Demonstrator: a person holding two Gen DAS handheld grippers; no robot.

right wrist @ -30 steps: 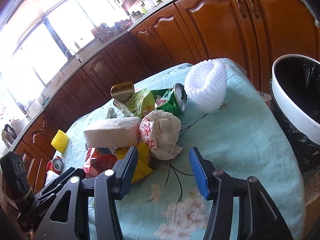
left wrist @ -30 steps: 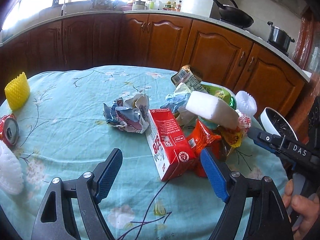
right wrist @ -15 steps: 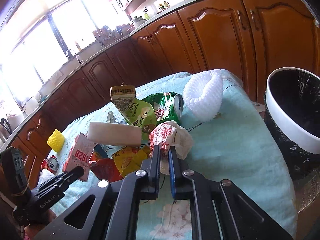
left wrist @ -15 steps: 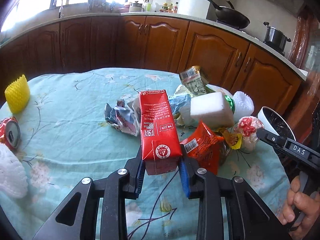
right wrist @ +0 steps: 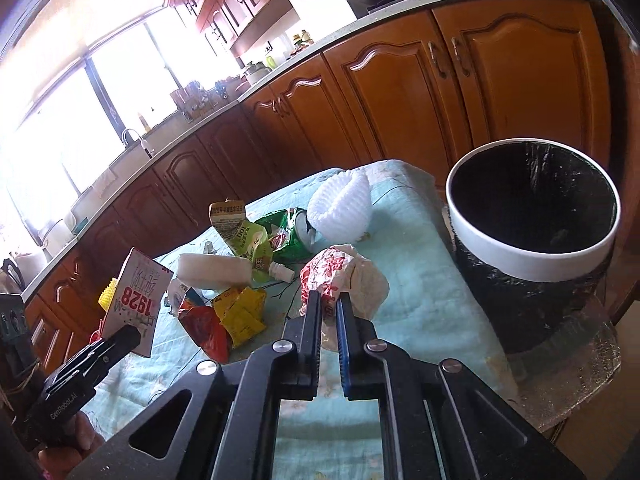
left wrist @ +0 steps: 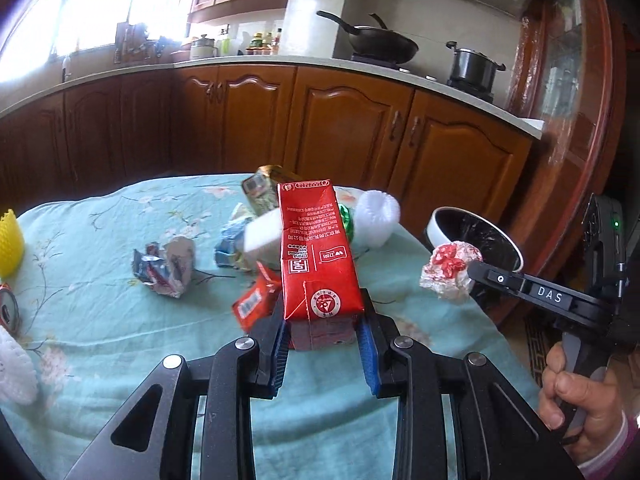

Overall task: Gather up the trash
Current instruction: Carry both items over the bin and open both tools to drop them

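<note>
Now your right gripper (right wrist: 329, 312), clenched on the wrapper (right wrist: 344, 276), is nearer the bin (right wrist: 532, 268) at far right; your left gripper (left wrist: 323, 340) grasps the upright carton (left wrist: 316, 248).

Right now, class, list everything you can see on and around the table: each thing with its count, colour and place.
Milk carton: one, red, clamped in left gripper, lifted.
Crumpled wrapper: one, white with red print, pinched in right gripper.
Bin: one, white rim, black liner, beside the table's edge.
Foam block: one, white, in the pile.
Foam net sleeve: one, white, far end near bin.
Green packet: one, mid-pile.
Yellow and red wrappers: several, near side of the pile.
Tablecloth: one, pale teal, floral.
Wok: one, black, on the stove.
Left gripper: shut on carton.
Right gripper: shut on wrapper.
</note>
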